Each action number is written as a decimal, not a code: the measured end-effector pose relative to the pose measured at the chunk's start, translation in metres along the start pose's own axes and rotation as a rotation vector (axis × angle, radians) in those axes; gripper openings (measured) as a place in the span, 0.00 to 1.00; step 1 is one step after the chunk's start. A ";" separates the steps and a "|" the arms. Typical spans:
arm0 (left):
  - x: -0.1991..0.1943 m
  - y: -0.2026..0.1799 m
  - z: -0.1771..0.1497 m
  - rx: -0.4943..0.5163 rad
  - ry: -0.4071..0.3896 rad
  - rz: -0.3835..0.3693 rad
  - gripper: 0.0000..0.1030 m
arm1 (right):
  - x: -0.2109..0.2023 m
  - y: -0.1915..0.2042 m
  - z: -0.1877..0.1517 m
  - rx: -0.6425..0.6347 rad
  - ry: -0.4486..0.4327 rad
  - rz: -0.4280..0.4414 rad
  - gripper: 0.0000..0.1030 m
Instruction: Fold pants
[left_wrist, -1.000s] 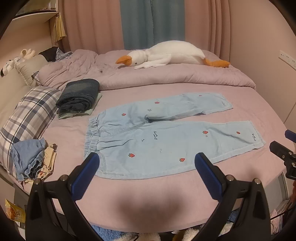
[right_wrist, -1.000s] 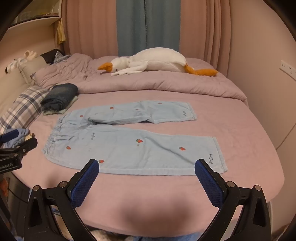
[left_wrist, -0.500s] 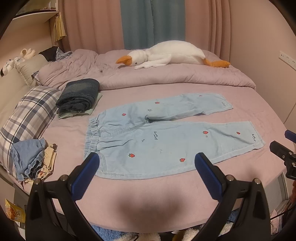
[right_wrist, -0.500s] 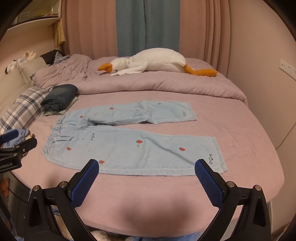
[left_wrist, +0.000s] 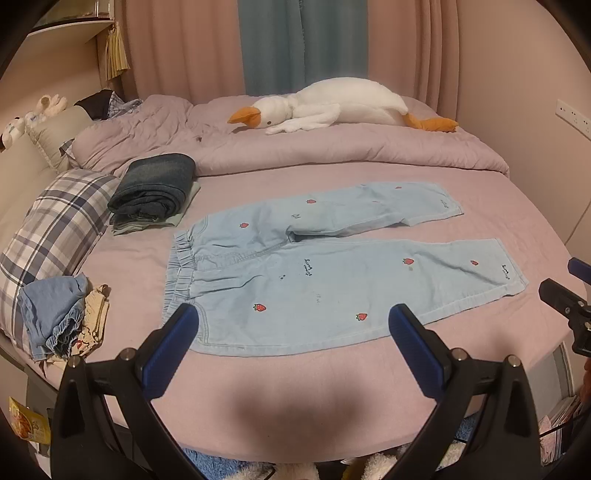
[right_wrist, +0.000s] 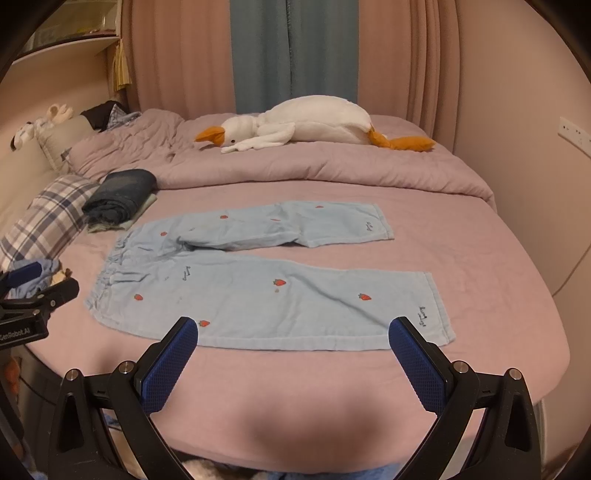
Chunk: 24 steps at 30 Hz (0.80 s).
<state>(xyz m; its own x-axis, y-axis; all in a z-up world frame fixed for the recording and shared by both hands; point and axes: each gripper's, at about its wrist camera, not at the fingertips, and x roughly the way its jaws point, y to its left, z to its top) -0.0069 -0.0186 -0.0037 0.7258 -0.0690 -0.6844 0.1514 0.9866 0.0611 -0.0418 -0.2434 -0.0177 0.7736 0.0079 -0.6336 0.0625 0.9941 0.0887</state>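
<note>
We see the pants (left_wrist: 332, 269) lying flat on the bed (left_wrist: 295, 387), long axis running left to right, waistband left, hems right. Our left gripper (left_wrist: 293, 339) and right gripper (right_wrist: 293, 341) hover released, holding nothing.

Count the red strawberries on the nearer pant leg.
4 on the pants: one strawberry by the waistband, one at the near edge, one mid-leg, one toward the cuff. The underside is hidden.
</note>
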 end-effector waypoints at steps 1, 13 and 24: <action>0.000 0.000 0.000 -0.001 0.001 -0.001 1.00 | 0.000 0.000 0.000 0.001 0.001 0.001 1.00; 0.002 0.002 -0.001 -0.005 0.002 -0.004 1.00 | 0.000 0.005 -0.003 -0.002 -0.003 0.003 1.00; 0.001 0.002 -0.003 -0.006 0.003 -0.005 1.00 | 0.000 0.006 -0.003 0.001 -0.003 0.002 1.00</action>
<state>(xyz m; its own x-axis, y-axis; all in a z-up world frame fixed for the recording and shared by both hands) -0.0074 -0.0163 -0.0065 0.7227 -0.0732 -0.6872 0.1505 0.9872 0.0531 -0.0436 -0.2373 -0.0197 0.7759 0.0096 -0.6308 0.0615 0.9940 0.0907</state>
